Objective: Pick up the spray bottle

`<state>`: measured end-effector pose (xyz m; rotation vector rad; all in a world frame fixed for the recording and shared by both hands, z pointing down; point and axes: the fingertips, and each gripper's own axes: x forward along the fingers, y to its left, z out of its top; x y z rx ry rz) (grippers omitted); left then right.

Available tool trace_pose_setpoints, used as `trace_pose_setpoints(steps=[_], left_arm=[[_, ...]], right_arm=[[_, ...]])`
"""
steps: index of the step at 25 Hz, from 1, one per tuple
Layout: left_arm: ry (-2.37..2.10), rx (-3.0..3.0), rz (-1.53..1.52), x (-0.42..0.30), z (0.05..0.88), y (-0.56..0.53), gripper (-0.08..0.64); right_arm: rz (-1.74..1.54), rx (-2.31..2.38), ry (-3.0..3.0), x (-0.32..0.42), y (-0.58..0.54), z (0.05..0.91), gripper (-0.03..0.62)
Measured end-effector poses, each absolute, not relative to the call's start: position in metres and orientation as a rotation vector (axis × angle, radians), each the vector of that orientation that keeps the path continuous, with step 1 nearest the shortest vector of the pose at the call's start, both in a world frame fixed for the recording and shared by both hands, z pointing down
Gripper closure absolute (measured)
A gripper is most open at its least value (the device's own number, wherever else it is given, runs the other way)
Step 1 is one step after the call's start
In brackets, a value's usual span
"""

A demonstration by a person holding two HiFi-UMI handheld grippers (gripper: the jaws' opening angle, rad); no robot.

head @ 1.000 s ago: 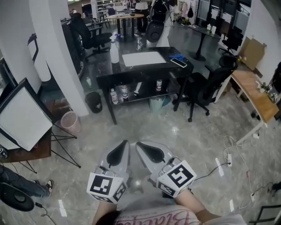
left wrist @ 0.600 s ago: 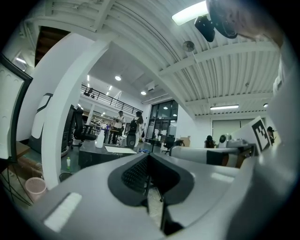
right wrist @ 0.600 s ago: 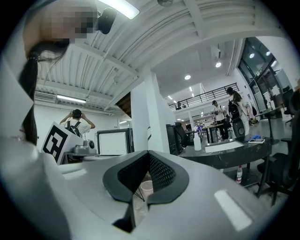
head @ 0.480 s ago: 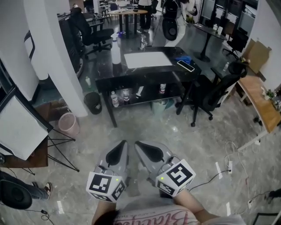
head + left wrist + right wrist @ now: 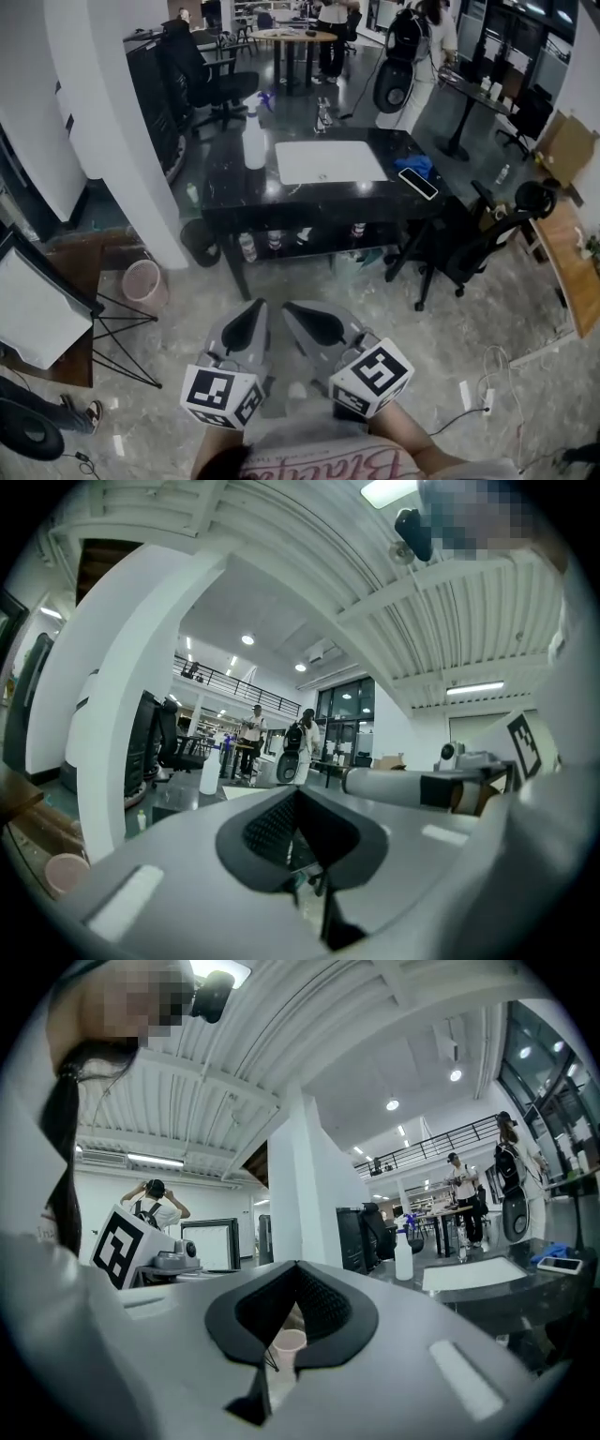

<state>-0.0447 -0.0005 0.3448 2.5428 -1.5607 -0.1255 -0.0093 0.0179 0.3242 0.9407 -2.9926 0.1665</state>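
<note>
Both grippers were pressed shut on nothing: the left gripper (image 5: 253, 311) and the right gripper (image 5: 296, 312) were held level and side by side, low in the head view. Each was a smooth grey shell, tapered to a tip lined with black cross-hatched pads, with a cube of square markers at its rear. Under them lay a grey marbled floor (image 5: 394, 300) with a dull shine.

Well ahead stood a black table (image 5: 225, 192) with a glossy top. The spray bottle (image 5: 254, 142), a white cylinder with a bluish trigger head, stood upright near the table's far left corner, well apart from both grippers. Beside it lay a flat white rectangular mat (image 5: 328, 161), and further right a crumpled blue cloth (image 5: 413, 165) touching a dark phone (image 5: 418, 184). A lower shelf (image 5: 309, 246) held several small bottles. A round black bin (image 5: 200, 242) stood by the table's left leg and a tapered pink bin (image 5: 143, 281) nearer; what lay in either could not be made out
</note>
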Motion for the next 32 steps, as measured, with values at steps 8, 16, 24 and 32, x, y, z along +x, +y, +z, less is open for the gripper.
trace_pose_setpoints(steps=[8, 16, 24, 32], left_arm=[[-1.601, 2.517, -0.106, -0.046, 0.351, -0.063, 0.561], [-1.589, 2.503, -0.105, -0.052, 0.361, -0.124, 0.561], [-1.596, 2.52, -0.128, -0.073, 0.363, -0.223, 0.56], [-1.57, 2.554, -0.157, -0.091, 0.361, -0.335, 0.56]], right_arm=[[0.191, 0.906, -2.994, -0.007, -0.045, 0.333, 0.591], [0.222, 0.911, -2.972, -0.014, -0.105, 0.343, 0.591], [0.195, 0.958, -2.947, -0.029, -0.201, 0.34, 0.591], [0.174, 0.988, -2.942, -0.052, -0.305, 0.332, 0.591]])
